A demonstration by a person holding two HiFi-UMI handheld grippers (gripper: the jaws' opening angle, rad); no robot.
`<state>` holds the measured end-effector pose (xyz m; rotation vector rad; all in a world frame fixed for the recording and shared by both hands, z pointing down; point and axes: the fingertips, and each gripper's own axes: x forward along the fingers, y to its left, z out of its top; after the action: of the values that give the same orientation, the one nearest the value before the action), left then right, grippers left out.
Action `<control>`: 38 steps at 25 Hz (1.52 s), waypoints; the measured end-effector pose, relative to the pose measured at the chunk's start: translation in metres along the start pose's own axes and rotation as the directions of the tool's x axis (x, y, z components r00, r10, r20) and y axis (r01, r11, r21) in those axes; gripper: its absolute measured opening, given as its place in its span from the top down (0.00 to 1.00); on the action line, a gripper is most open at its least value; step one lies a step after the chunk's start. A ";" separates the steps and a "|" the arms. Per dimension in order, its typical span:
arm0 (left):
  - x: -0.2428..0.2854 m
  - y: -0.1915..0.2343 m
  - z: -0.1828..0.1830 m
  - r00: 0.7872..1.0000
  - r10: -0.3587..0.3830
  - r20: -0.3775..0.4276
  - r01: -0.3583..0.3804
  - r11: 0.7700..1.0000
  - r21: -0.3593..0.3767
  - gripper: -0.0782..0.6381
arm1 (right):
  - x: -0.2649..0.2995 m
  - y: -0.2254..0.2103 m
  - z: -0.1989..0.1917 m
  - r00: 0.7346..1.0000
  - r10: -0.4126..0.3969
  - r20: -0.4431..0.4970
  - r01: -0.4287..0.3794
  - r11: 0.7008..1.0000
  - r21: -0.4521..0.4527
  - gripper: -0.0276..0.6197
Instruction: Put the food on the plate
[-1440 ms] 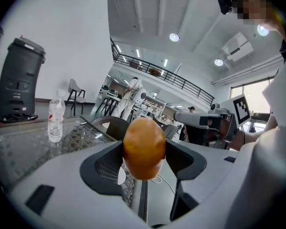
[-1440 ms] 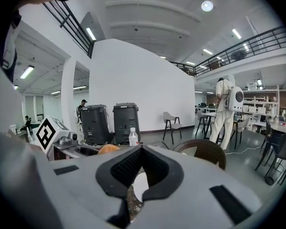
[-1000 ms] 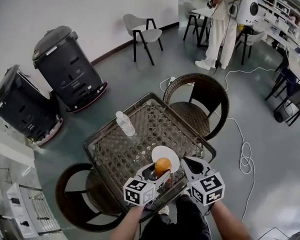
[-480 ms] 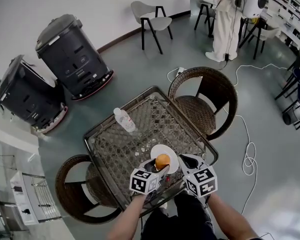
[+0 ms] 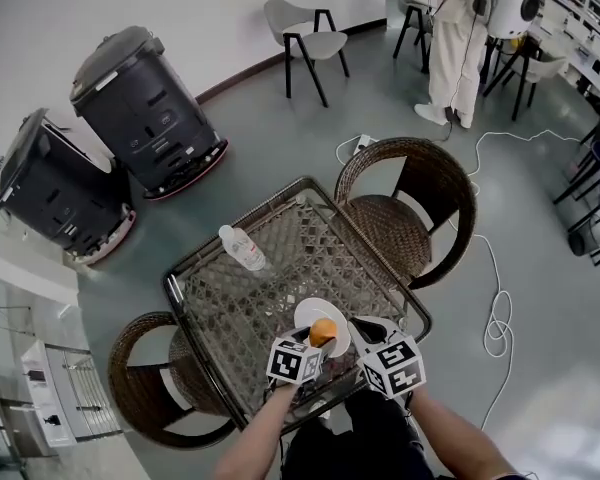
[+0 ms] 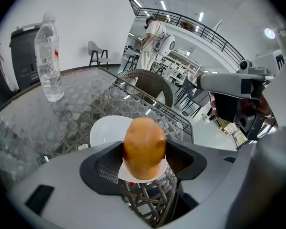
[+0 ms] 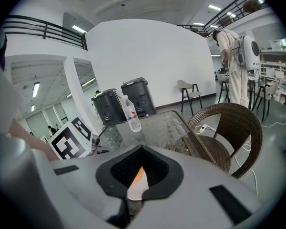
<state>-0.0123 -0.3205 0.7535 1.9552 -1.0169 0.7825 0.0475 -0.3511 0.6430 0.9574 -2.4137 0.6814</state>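
Observation:
An orange, rounded piece of food [image 5: 323, 332] [image 6: 144, 146] sits between the jaws of my left gripper [image 5: 318, 340] [image 6: 144, 157], which is shut on it. It hangs at the near edge of the white plate [image 5: 307, 313] [image 6: 106, 130]; I cannot tell whether it touches the plate. The plate lies near the front edge of the glass-topped wicker table [image 5: 255, 298]. Just right of the plate, my right gripper [image 5: 359, 329] [image 7: 135, 187] is shut and holds nothing. Only a thin slit shows between its jaws.
A water bottle [image 5: 239, 248] [image 6: 48, 66] [image 7: 132, 116] stands at the table's far left. Wicker chairs [image 5: 412, 203] [image 5: 145, 388] flank the table. Two black bins [image 5: 140, 118] stand beyond it, a person [image 5: 458, 38] is at the far right, and a white cable [image 5: 495, 318] lies on the floor.
Both grippers and the food stay at the plate's near edge. The head view has drawn back a little, so they look smaller and lower.

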 end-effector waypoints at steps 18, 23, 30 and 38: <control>0.020 0.004 0.002 0.999 0.040 -0.031 -0.041 0.999 -0.034 0.49 | -0.003 -0.010 0.011 1.000 0.002 -0.003 -0.002 0.999 -0.035 0.95; 0.019 0.005 0.007 0.999 0.051 -0.011 -0.051 0.998 -0.029 0.49 | -0.005 -0.010 0.017 1.000 -0.004 0.004 0.004 0.999 -0.048 0.95; 0.007 0.012 0.008 0.997 0.079 -0.002 -0.079 0.996 -0.032 0.49 | -0.007 -0.009 0.028 1.000 -0.007 0.022 0.008 0.998 -0.059 0.95; -0.026 0.017 0.011 0.994 0.103 0.045 -0.101 0.994 -0.045 0.49 | -0.003 -0.004 0.039 0.999 0.008 0.049 -0.005 0.998 -0.067 0.95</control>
<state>-0.0378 -0.3270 0.7334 1.9050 -1.1602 0.7673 0.0432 -0.3756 0.6121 0.9503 -2.4670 0.5821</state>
